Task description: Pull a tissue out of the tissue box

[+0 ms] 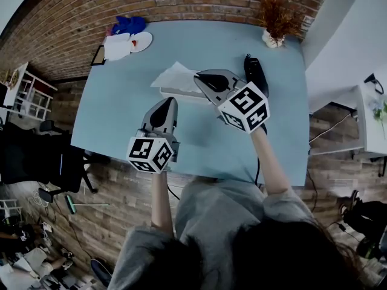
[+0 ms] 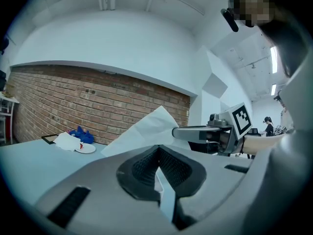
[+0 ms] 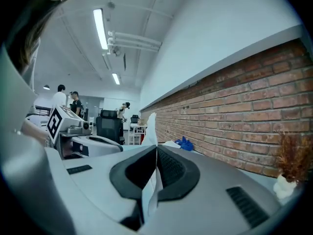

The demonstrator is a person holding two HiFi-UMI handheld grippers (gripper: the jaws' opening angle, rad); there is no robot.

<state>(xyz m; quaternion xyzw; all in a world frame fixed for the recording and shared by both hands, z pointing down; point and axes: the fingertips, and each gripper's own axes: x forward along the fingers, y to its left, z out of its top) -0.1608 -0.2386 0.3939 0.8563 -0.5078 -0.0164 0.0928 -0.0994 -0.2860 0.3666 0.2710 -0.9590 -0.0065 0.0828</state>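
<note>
A white tissue (image 1: 173,76) stands up out of a flat white tissue box (image 1: 176,93) in the middle of the light blue table (image 1: 121,113). My right gripper (image 1: 198,77) is shut on the tissue's right edge; in the right gripper view the tissue (image 3: 150,125) runs between the closed jaws of the gripper (image 3: 156,149). My left gripper (image 1: 171,101) is shut with its tip at the near side of the box, and I cannot tell whether it touches the box. In the left gripper view the tissue (image 2: 145,129) rises ahead of the left gripper (image 2: 157,149), held by the right gripper (image 2: 179,132).
A black device (image 1: 255,71) lies just right of the box. A dried plant in a white pot (image 1: 275,24) stands at the far right corner. At the far left are a white plate with paper (image 1: 129,43), a blue cloth (image 1: 128,24) and a dark frame (image 1: 98,55).
</note>
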